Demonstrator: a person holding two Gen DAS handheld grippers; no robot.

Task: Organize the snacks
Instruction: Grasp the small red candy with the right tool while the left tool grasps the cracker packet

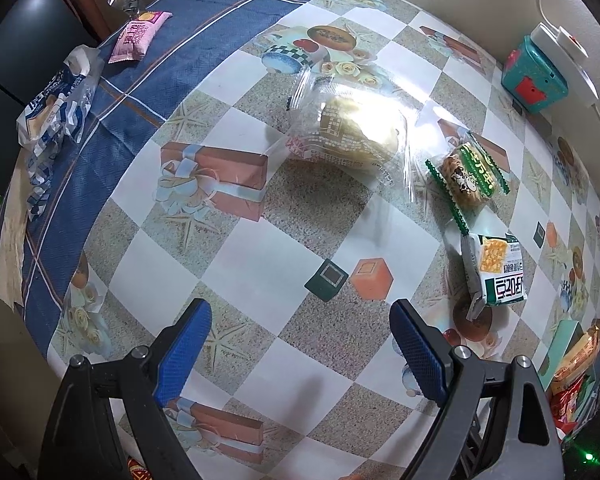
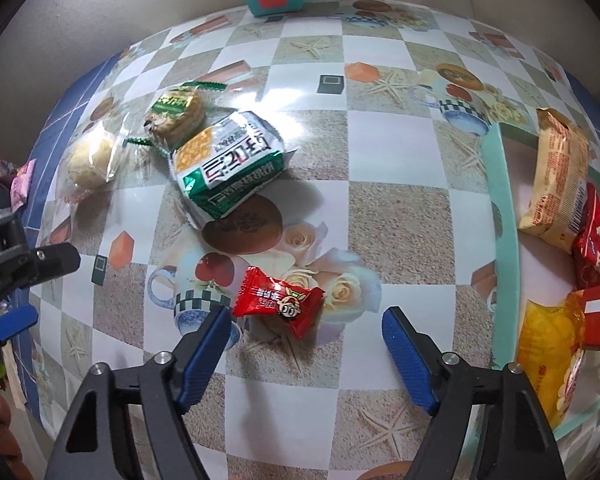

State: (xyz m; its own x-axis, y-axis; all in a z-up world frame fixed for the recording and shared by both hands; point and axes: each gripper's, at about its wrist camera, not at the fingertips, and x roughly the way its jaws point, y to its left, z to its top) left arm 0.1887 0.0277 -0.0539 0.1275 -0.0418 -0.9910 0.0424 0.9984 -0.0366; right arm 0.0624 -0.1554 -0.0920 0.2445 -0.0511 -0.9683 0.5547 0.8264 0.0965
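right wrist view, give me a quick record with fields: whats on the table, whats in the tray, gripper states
surface: table with checkered printed cloth
nearest snack: red candy, lying just beyond the right gripper, untouched
middle cluster: green-white cracker pack, round green-wrapped cookie, clear-wrapped bun
tray: mint-rimmed tray at right, holding several snack packs
right gripper: open, nothing between the fingers
left gripper: open, empty

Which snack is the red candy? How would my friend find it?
Find the checkered tablecloth and its painted roses. The red candy lies there, just ahead of the right gripper. It is small, twisted and red; the green and white packet behind it is bigger.
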